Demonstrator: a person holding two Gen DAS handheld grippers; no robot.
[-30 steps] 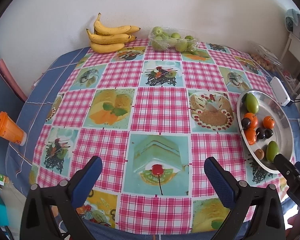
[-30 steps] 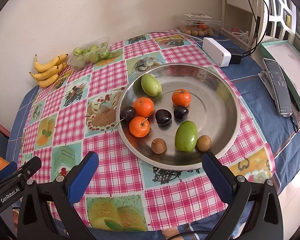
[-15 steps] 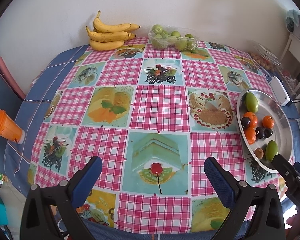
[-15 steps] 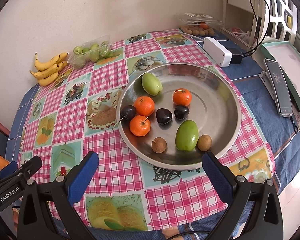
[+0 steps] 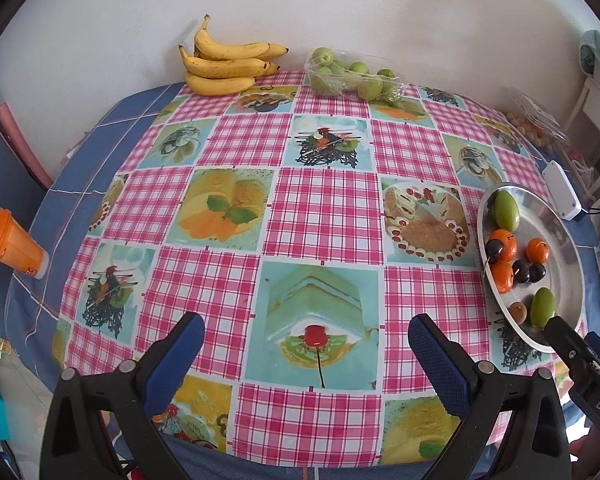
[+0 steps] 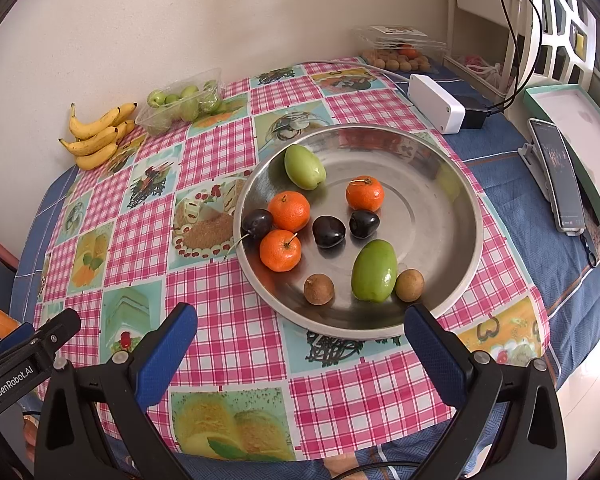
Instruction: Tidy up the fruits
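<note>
A round steel tray (image 6: 440,216) sits on the checked tablecloth and holds two green fruits (image 6: 374,270), three oranges (image 6: 289,211), three dark plums (image 6: 328,231) and two small brown fruits (image 6: 319,289). The tray also shows at the right of the left wrist view (image 5: 560,240). My right gripper (image 6: 300,344) is open and empty, just in front of the tray's near rim. My left gripper (image 5: 306,354) is open and empty over the cloth, left of the tray. A bunch of bananas (image 5: 226,66) and a clear box of green fruits (image 5: 352,76) lie by the wall.
An orange cup (image 5: 14,246) lies at the table's left edge. A white box (image 6: 436,102) with a cable, a phone (image 6: 558,178) and a flat green-edged box (image 6: 576,128) are right of the tray. A clear box of brown fruits (image 6: 400,50) stands at the back.
The left wrist view has shifted slightly, so the table appears a little lower and farther. The right gripper and the fruits have not visibly moved.
</note>
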